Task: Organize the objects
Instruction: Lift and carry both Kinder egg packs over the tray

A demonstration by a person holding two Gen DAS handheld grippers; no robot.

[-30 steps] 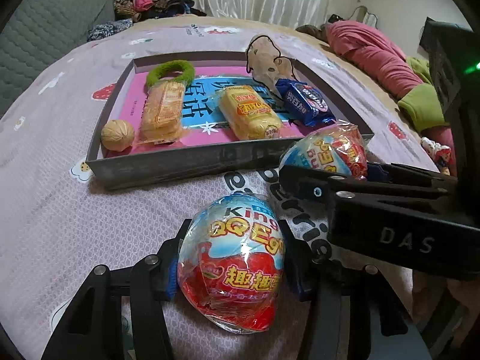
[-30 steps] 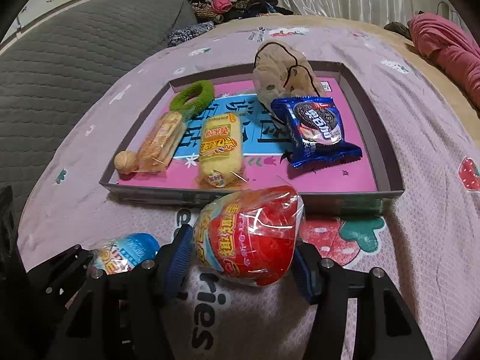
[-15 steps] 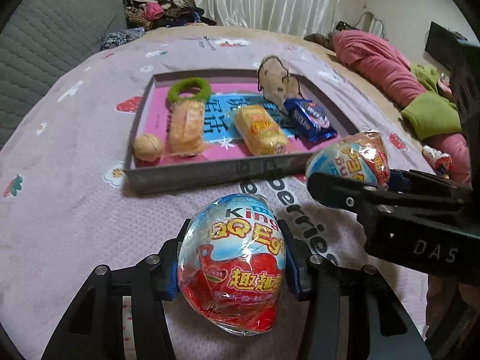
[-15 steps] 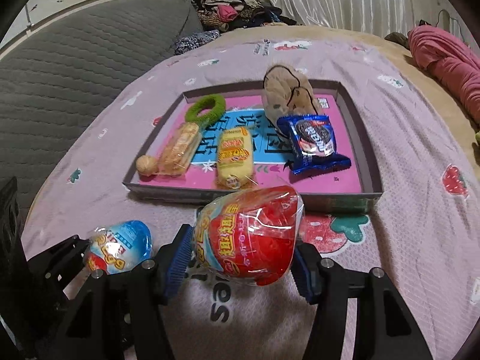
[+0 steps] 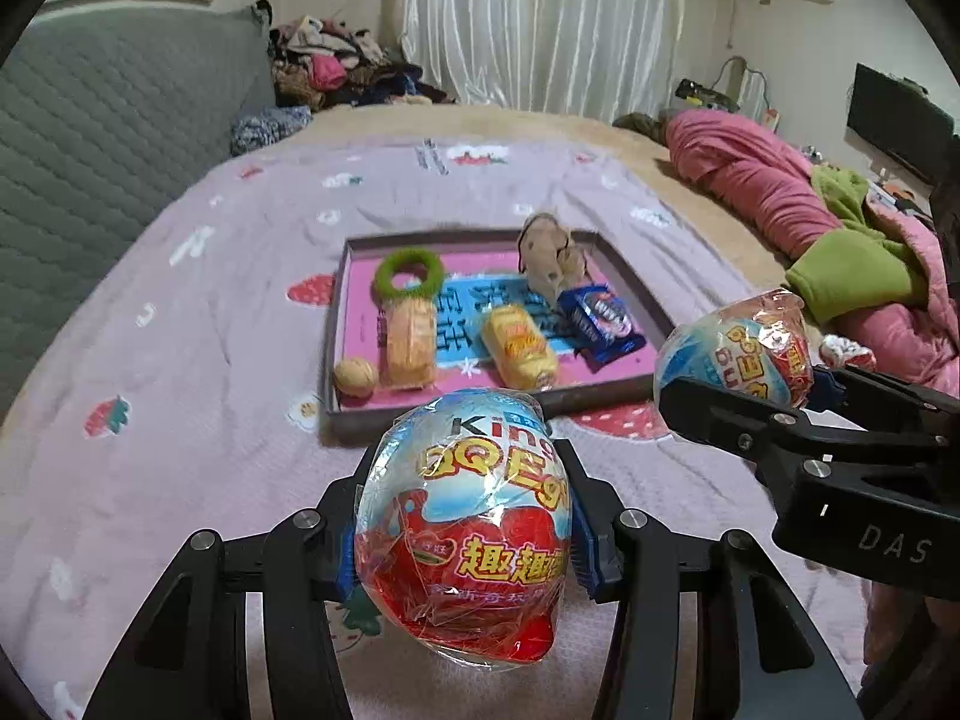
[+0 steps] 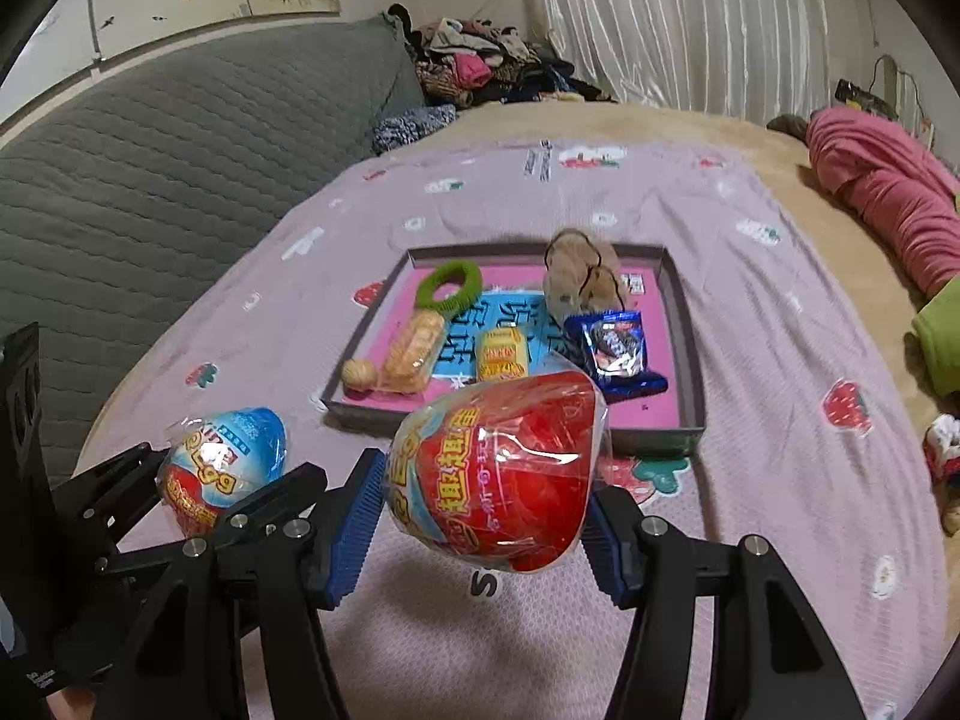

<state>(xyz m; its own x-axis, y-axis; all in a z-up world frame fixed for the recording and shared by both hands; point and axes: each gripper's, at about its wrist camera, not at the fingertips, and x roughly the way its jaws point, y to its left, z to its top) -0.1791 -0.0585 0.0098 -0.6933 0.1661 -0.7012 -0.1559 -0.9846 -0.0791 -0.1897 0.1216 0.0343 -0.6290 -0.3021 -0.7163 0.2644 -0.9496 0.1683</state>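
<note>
The left gripper (image 5: 465,531) is clenched on a wrapped egg (image 5: 465,531), blue on top and red below, which fills the lower middle of the left wrist view; its blue pads (image 5: 587,546) press both sides of the wrapper. The right gripper (image 6: 486,525) grasps a second egg (image 6: 495,471), tilted with its red end toward the upper right, at the lower centre of the right wrist view. Both eggs hang clear of the lilac bedspread (image 5: 180,360).

In the left wrist view the right gripper reaches in from the right edge with the second egg at middle right. In the right wrist view the left gripper sits at lower left with its egg.

Past both eggs, at the centre of each frame, lies a shallow tray (image 5: 636,294) with a pink floor and grey walls. Inside it: a green ring (image 5: 408,276) at upper left, a biscuit pack (image 5: 410,342) below it, a walnut (image 5: 355,376) in the lower-left corner, a yellow cake pack (image 5: 521,348) in the middle, a blue cookie pack (image 5: 600,318) to the right, and a tan plush (image 5: 549,252) at the top, just touching the cookie pack.

A grey quilted headboard (image 5: 108,138) fills the upper left, a clothes heap (image 5: 336,66) sits at top centre, and pink bedding (image 5: 768,192) lies at upper right
</note>
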